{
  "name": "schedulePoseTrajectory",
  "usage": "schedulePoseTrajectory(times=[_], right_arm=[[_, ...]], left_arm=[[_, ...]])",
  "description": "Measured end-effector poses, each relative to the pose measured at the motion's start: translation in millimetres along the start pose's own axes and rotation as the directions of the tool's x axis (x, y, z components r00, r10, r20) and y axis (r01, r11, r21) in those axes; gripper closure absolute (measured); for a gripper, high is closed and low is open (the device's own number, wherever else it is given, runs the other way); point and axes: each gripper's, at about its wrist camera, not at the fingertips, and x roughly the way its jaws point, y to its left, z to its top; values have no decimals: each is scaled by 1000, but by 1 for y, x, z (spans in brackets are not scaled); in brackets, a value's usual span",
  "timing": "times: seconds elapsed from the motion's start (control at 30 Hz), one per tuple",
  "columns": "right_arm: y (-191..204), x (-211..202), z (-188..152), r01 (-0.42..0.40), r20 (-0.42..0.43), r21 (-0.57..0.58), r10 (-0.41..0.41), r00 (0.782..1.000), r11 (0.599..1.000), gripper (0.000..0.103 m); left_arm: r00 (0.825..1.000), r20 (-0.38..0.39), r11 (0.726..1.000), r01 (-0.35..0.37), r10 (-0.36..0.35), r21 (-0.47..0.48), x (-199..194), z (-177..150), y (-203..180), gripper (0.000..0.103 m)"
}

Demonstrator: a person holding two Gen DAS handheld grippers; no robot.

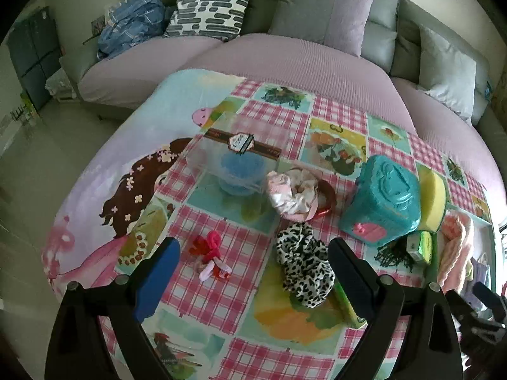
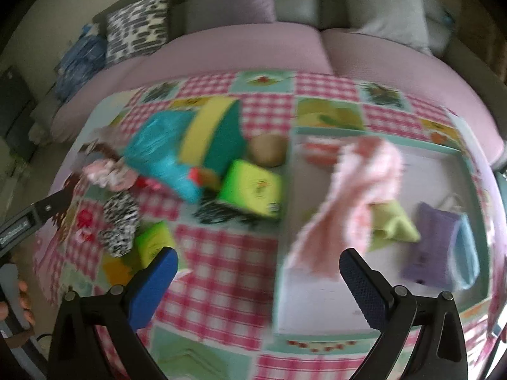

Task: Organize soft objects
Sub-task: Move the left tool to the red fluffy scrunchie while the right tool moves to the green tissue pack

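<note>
In the left wrist view my left gripper point(image 1: 253, 272) is open above the patterned tablecloth, nothing between its fingers. A leopard-print scrunchie point(image 1: 304, 266) lies just inside the right finger, and a red and pink hair tie point(image 1: 209, 253) sits near the left finger. A pink and white scrunchie point(image 1: 291, 196) rests further back. The right wrist view is blurred. There my right gripper point(image 2: 258, 272) is open and empty. A pink fluffy towel point(image 2: 355, 196) hangs over the left wall of a white tray point(image 2: 317, 326), which holds a green cloth point(image 2: 393, 224) and a purple cloth point(image 2: 434, 247).
A clear box point(image 1: 234, 158) with something blue inside stands at the back. A teal box point(image 1: 383, 202), a yellow sponge point(image 1: 432, 202) and green packets point(image 2: 250, 190) crowd the middle. A sofa point(image 1: 285, 53) with cushions runs behind the table. A hand point(image 2: 22, 300) shows at far left.
</note>
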Motion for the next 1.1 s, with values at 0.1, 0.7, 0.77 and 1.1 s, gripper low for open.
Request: schedulePoseTrajectory(times=[0.1,0.7,0.77,1.1], right_arm=[[21,9,-2,-20,-19,-42,19,1000,999,0],[88,65,-12,-81,-146,-164,57,988,983,0],[95,68,-13,-83,-149,-178,56,987,981,0],[137,89,-24,-56,-171,-237,15,985,970,0]], left_arm=[[1000,-18,1000,8,-8,-1,6,-2,0,9],[988,-156,988,-44,22,-145,54,-9,48,9],[985,-169,987,-43,17,-152,60,-11,49,9],[972,-236,983,-55,12,-175,93,-15,56,9]])
